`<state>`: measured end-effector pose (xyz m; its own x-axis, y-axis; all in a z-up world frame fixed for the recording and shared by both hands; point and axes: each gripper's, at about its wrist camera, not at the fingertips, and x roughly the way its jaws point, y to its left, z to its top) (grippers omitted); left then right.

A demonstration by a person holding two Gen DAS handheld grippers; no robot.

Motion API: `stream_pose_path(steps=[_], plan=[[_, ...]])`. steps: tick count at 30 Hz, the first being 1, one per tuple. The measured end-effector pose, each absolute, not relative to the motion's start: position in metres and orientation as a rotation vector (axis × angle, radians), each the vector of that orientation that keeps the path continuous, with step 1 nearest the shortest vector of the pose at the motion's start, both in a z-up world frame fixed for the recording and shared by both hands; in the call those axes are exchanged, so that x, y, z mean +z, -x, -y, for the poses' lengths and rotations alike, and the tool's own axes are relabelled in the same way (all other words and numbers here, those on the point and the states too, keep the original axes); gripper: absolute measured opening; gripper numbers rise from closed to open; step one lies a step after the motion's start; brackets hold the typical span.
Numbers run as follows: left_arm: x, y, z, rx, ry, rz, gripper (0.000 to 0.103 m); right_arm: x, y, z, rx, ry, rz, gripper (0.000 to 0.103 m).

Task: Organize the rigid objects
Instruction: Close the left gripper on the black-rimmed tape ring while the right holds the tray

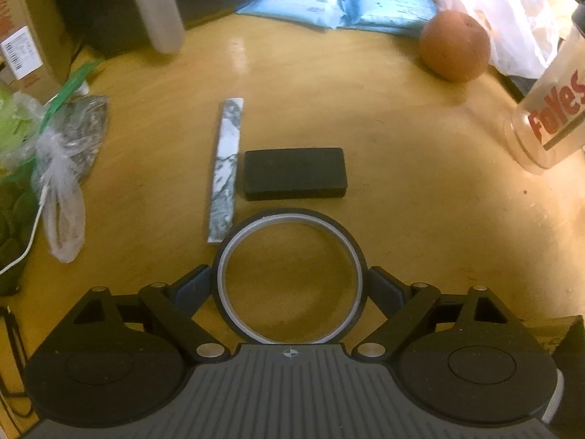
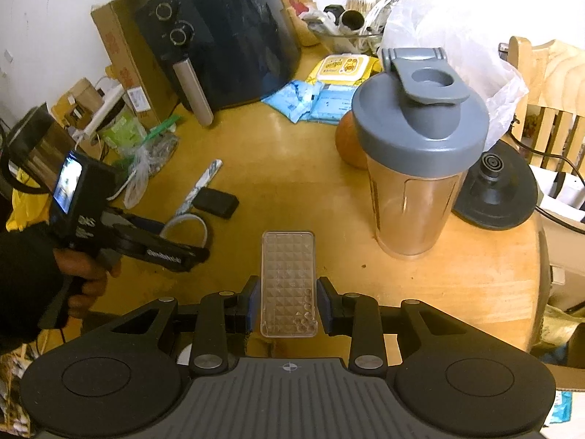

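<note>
My left gripper [image 1: 290, 283] is shut on a black tape ring [image 1: 290, 278] with a grey inner rim, low over the wooden table [image 1: 402, 201]. Just ahead of it lie a black rectangular block [image 1: 294, 172] and, to that block's left, a marble-patterned strip [image 1: 226, 168]. My right gripper [image 2: 289, 301] is shut on a clear studded rectangular case [image 2: 288, 283], above the table's near side. The right wrist view also shows the left gripper [image 2: 175, 245] with the ring [image 2: 186, 226], the block [image 2: 215, 202] and the strip [image 2: 199, 186].
A clear shaker bottle [image 2: 416, 168] with a grey lid stands right of centre, an orange [image 1: 455, 45] behind it. Blue packets [image 1: 340, 9], a black air fryer [image 2: 226, 36], plastic bags [image 1: 62, 168], a cardboard box [image 2: 124, 55] and a black round base [image 2: 497, 190] ring the table.
</note>
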<state>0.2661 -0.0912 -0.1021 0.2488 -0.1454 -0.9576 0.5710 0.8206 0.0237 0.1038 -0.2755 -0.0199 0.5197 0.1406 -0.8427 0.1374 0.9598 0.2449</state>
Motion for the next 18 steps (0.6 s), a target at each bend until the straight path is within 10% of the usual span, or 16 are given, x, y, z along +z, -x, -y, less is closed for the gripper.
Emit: stream_pose_path(steps=[18], plan=[[-0.039, -0.237, 0.072, -0.477, -0.294, -1.144, 0.092, -0.022, -0.110, 0.267, 0.022, -0.227, -1.049, 0.035]])
